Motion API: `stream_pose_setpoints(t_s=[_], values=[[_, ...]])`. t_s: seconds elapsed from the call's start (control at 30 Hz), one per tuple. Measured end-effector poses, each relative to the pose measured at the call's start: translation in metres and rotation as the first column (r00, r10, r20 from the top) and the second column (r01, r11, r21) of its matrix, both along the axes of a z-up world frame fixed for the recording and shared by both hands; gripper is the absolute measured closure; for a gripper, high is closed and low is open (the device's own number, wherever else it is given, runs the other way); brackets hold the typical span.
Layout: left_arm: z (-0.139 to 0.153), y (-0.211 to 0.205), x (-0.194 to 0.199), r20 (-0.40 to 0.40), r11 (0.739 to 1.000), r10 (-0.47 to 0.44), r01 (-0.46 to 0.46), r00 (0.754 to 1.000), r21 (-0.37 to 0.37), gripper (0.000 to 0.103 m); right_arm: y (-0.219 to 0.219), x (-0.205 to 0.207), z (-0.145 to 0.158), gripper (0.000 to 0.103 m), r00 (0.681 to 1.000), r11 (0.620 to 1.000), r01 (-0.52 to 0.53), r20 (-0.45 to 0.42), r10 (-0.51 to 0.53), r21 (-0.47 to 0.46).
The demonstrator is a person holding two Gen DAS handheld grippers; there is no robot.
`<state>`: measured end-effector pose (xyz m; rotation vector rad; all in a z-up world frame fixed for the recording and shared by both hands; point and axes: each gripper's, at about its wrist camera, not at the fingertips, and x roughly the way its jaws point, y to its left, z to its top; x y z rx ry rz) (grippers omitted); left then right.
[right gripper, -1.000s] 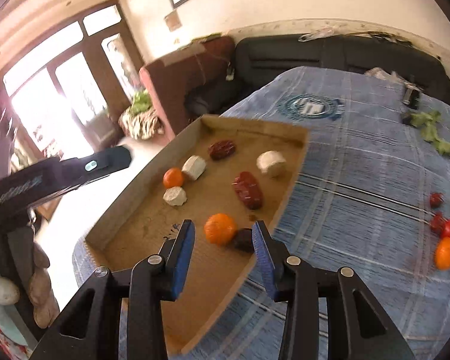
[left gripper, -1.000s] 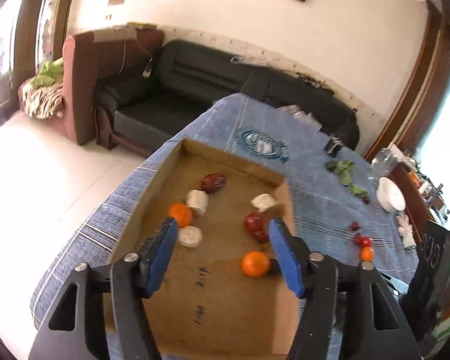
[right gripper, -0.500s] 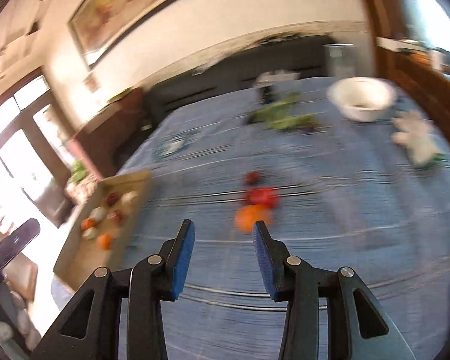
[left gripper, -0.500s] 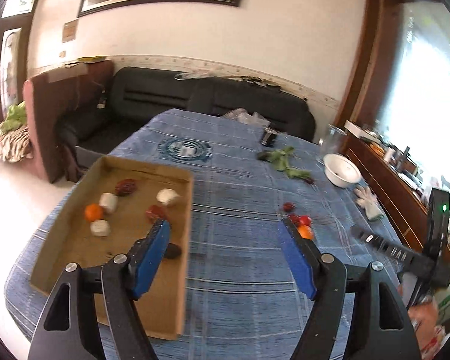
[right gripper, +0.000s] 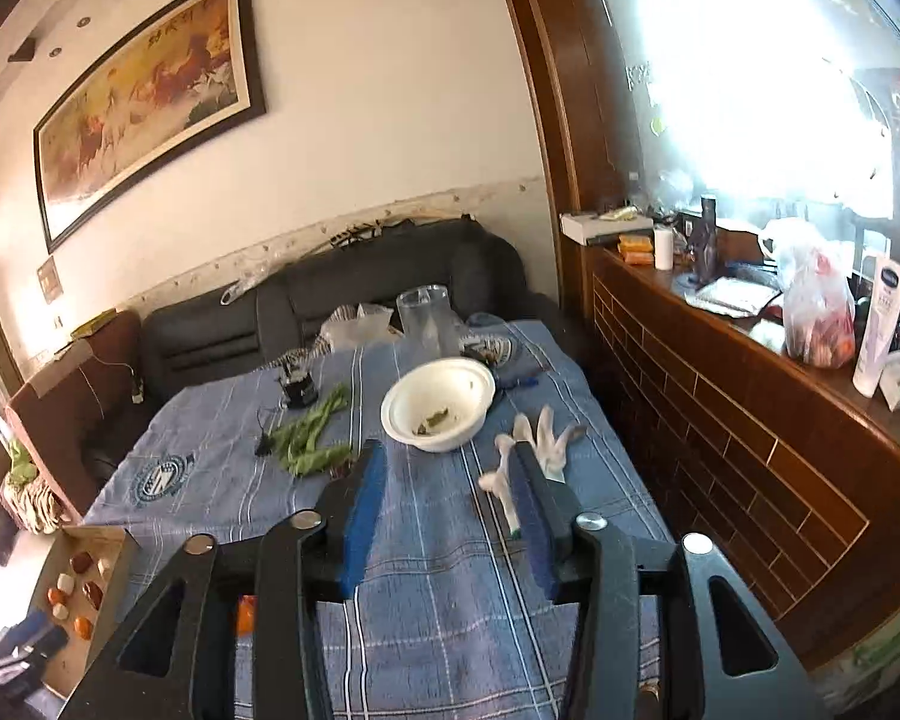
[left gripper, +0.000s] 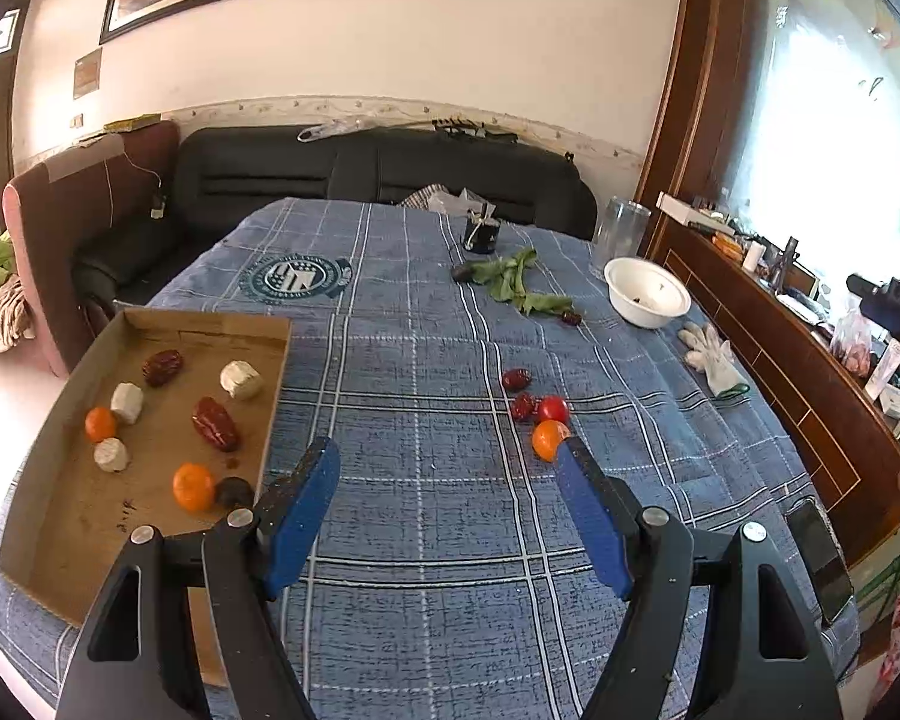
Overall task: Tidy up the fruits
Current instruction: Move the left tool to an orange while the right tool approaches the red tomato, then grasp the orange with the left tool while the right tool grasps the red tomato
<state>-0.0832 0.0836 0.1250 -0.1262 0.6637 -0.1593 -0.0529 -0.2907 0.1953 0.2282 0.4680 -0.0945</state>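
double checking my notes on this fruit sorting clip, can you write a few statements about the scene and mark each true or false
1. Two orange fruits lie in the cardboard tray. True.
2. The white bowl sits inside the tray. False: it stands on the blue tablecloth, far from the tray.
3. The left gripper holds an orange fruit. False: nothing is between its fingers.
4. A red tomato lies on the cloth beside an orange fruit. True.
5. A white glove lies near the bowl. True.
6. The right gripper grips the glove. False: its fingers are opening, with nothing held.

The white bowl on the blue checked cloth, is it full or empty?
Nearly empty: the white bowl stands upright, and only a few green scraps lie on its bare bottom.
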Motion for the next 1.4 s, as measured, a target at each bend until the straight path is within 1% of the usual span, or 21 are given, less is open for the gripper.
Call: stream_pose_setpoints(t_s=[0.07,0.13,0.2,0.3,0.43,0.53,0.6,0.7,0.77,0.8,0.87,0.97,1.03,1.1,1.13,1.2,1.27,1.33,1.4], values=[[-0.004,-0.005,0.006,-0.013,1.000,-0.001,0.001,1.000,-0.002,0.029,0.006,0.004,-0.012,0.049,0.999,0.998,-0.049,-0.022,0.049,0.027],[-0.008,-0.011,0.012,-0.025,1.000,-0.008,0.008,1.000,0.005,0.029,0.019,0.015,-0.032,0.049,0.992,0.994,-0.099,-0.067,0.103,0.050],[-0.012,-0.018,0.017,-0.031,1.000,-0.016,0.017,0.999,0.027,0.029,0.031,0.027,-0.053,0.049,0.984,0.989,-0.137,-0.109,0.143,0.059],[-0.020,-0.028,0.025,-0.043,0.998,-0.034,0.037,0.998,0.055,0.029,0.052,0.045,-0.080,0.049,0.966,0.977,-0.188,-0.162,0.202,0.101],[-0.032,-0.041,0.043,-0.068,0.993,-0.070,0.076,0.995,0.086,0.029,0.080,0.066,-0.102,0.049,0.944,0.960,-0.245,-0.191,0.268,0.135],[-0.039,-0.047,0.056,-0.095,0.991,-0.100,0.107,0.990,0.080,0.030,0.103,0.083,-0.111,0.051,0.924,0.942,-0.299,-0.203,0.325,0.150],[-0.043,-0.049,0.061,-0.103,0.989,-0.114,0.123,0.988,0.086,0.031,0.117,0.097,-0.119,0.053,0.908,0.934,-0.325,-0.230,0.351,0.147],[-0.048,-0.047,0.067,-0.110,0.986,-0.132,0.142,0.985,0.092,0.038,0.135,0.116,-0.139,0.061,0.874,0.920,-0.358,-0.290,0.390,0.157],[-0.052,-0.044,0.069,-0.111,0.985,-0.132,0.143,0.985,0.097,0.041,0.143,0.125,-0.153,0.061,0.857,0.914,-0.371,-0.320,0.405,0.164],[-0.054,-0.043,0.071,-0.116,0.985,-0.134,0.145,0.984,0.094,0.045,0.147,0.129,-0.160,0.061,0.847,0.910,-0.376,-0.334,0.414,0.173],[-0.059,-0.042,0.076,-0.134,0.985,-0.141,0.153,0.981,0.085,0.046,0.152,0.135,-0.173,0.061,0.829,0.903,-0.382,-0.359,0.428,0.195],[-0.063,-0.043,0.082,-0.150,0.983,-0.160,0.172,0.976,0.067,0.046,0.157,0.140,-0.184,0.061,0.810,0.894,-0.395,-0.379,0.447,0.210],[-0.063,-0.046,0.083,-0.149,0.979,-0.183,0.195,0.972,0.067,0.046,0.161,0.141,-0.188,0.061,0.791,0.878,-0.418,-0.380,0.479,0.236],[-0.063,-0.053,0.084,-0.139,0.974,-0.199,0.211,0.970,0.080,0.046,0.165,0.142,-0.190,0.061,0.787,0.875,-0.426,-0.383,0.484,0.229],[-0.064,-0.059,0.084,-0.136,0.971,-0.210,0.223,0.968,0.088,0.046,0.167,0.141,-0.190,0.063,0.785,0.873,-0.430,-0.383,0.487,0.229],[-0.067,-0.068,0.085,-0.140,0.963,-0.234,0.249,0.962,0.102,0.046,0.166,0.139,-0.188,0.072,0.777,0.864,-0.444,-0.379,0.503,0.238],[-0.072,-0.077,0.085,-0.143,0.954,-0.251,0.270,0.957,0.130,0.046,0.164,0.137,-0.187,0.073,0.781,0.868,-0.441,-0.379,0.496,0.226],[-0.075,-0.083,0.087,-0.151,0.948,-0.264,0.285,0.953,0.140,0.046,0.158,0.137,-0.186,0.073,0.794,0.883,-0.417,-0.387,0.468,0.214],[-0.076,-0.086,0.093,-0.162,0.948,-0.273,0.294,0.948,0.122,0.046,0.146,0.137,-0.183,0.073,0.823,0.915,-0.365,-0.399,0.404,0.173]])
